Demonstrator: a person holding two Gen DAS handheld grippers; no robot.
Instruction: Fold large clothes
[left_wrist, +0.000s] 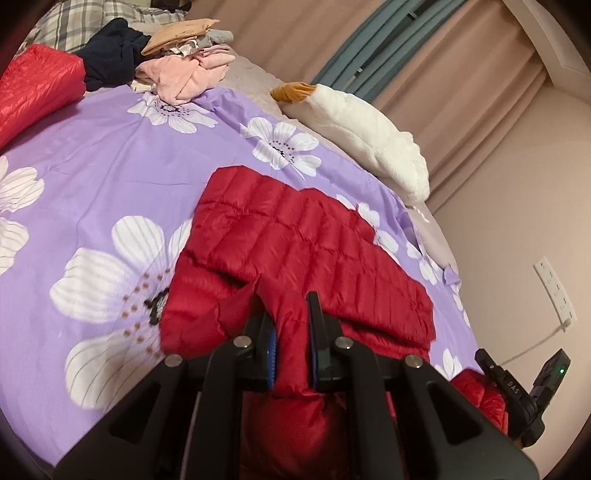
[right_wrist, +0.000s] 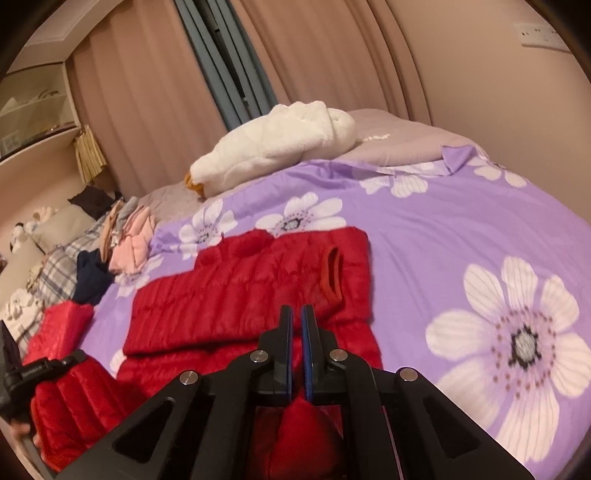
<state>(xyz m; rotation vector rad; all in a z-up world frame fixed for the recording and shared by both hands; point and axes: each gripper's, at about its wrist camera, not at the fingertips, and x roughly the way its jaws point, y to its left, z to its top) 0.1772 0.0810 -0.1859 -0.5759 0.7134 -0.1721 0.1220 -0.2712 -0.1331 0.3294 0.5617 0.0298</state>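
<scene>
- The left gripper (left_wrist: 290, 306) was clenched on a thick fold of the red jacket (left_wrist: 295, 236).
- The right gripper (right_wrist: 297, 314) pinched the jacket's near edge, its fingers almost together.
- The jacket lay ahead of both tools on the purple sheet (left_wrist: 110, 177).
- Beyond it rested a white plush toy (right_wrist: 280, 147) and a clothes pile (left_wrist: 177, 70).

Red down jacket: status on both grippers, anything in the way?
Left gripper shut on red down jacket. Right gripper shut on same jacket, near edge. Jacket partly folded on floral bedsheet. Nothing in the way.
</scene>
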